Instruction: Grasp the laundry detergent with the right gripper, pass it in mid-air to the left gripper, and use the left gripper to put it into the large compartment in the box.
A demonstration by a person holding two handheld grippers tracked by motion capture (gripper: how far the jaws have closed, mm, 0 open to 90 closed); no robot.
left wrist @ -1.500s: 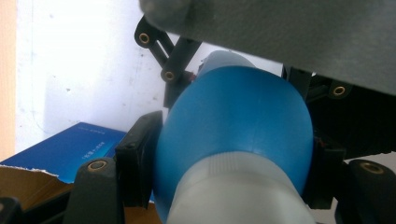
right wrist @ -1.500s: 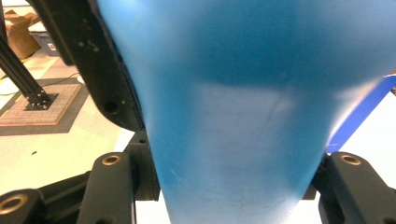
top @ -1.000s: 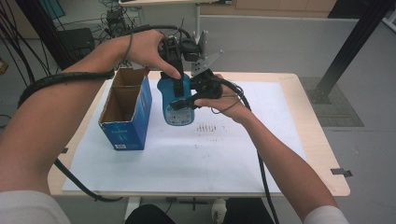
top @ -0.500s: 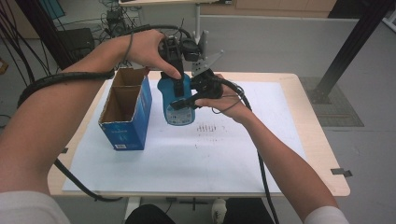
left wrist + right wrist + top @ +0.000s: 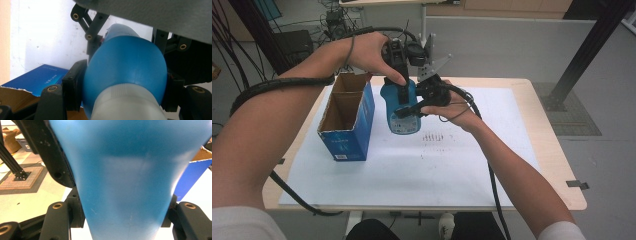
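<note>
Two grippers hold one blue bottle [image 5: 401, 109] up above the white sheet [image 5: 422, 160] on the table [image 5: 557, 160], just right of an open blue box [image 5: 346, 120]. The bottle hangs clear of the sheet, cap end uppermost, its label facing the person.

The left gripper [image 5: 400, 82] comes down from above, with the left hand [image 5: 369, 52] wrapped round its body. In the left gripper view its black fingers [image 5: 75, 85] press on either side of the bottle's blue shoulder [image 5: 125, 67], just above the white ribbed cap, pinching it tight.

The right gripper [image 5: 414, 107] reaches in from the right side, with the right hand [image 5: 457, 107] under it. In the right gripper view the bottle's blue body [image 5: 127, 175] stands between its two jaws, and the pads [image 5: 76, 210] lie against it on both sides. These jaws have just been easing open a little, yet the bottle still sits between them and touches both.

The box stands upright at the left of the sheet, its flaps open and the brown inside showing. One corner of it shows in each gripper view, behind the bottle. A cluster of small dark marks [image 5: 435, 136] lies on the sheet just right of the bottle. Black cables trail from both grippers back along the person's forearms.
</note>
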